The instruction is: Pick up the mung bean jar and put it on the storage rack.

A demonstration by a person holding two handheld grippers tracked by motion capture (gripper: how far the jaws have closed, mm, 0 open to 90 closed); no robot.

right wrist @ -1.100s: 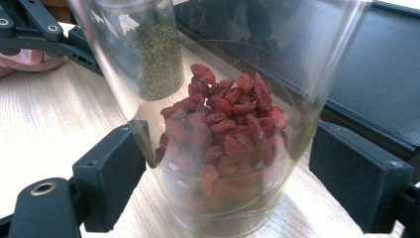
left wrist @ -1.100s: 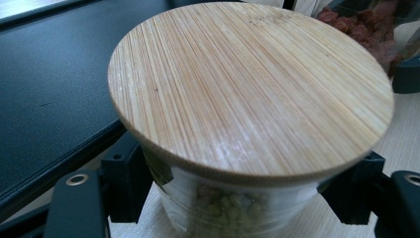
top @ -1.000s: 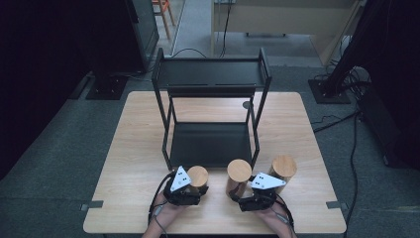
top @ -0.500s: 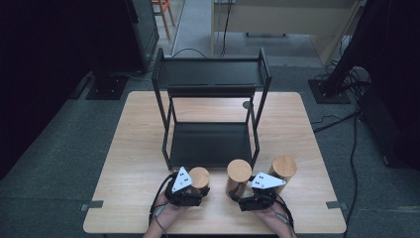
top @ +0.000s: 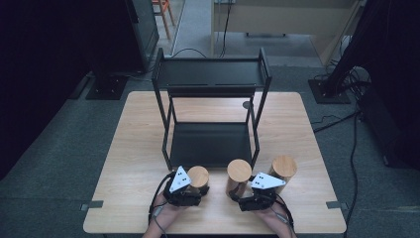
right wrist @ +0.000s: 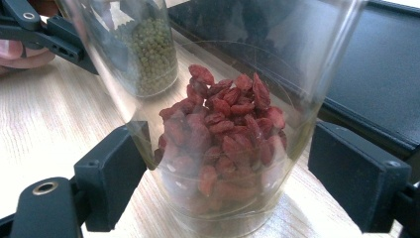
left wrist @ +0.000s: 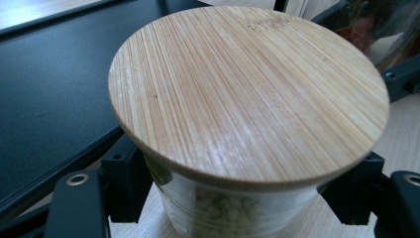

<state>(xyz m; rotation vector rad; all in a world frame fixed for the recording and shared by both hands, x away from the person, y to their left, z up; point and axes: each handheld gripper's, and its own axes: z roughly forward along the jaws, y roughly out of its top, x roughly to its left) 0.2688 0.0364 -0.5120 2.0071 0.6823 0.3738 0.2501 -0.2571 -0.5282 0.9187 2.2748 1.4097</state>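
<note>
— What colours do the jars show?
— The left jar (left wrist: 233, 198) is clear glass with pale green beans (right wrist: 153, 54) inside; its lid (left wrist: 247, 89) is light bamboo, finely striped along the grain. The middle jar (right wrist: 223, 124) is clear glass too, with dark red, wrinkled berries (right wrist: 223, 134). Its lid (top: 239, 170) and the third jar's lid (top: 284, 166) are the same tan wood.
— And the grippers?
— The left gripper (top: 190, 191) and the right gripper (top: 250, 198) are black, each topped by a pale grey plate with dark dots.
— The rest?
— The rack (top: 213, 74) is matt black, the table (top: 133, 148) light wood with fine grain, the floor (top: 59, 163) dark grey.
</note>
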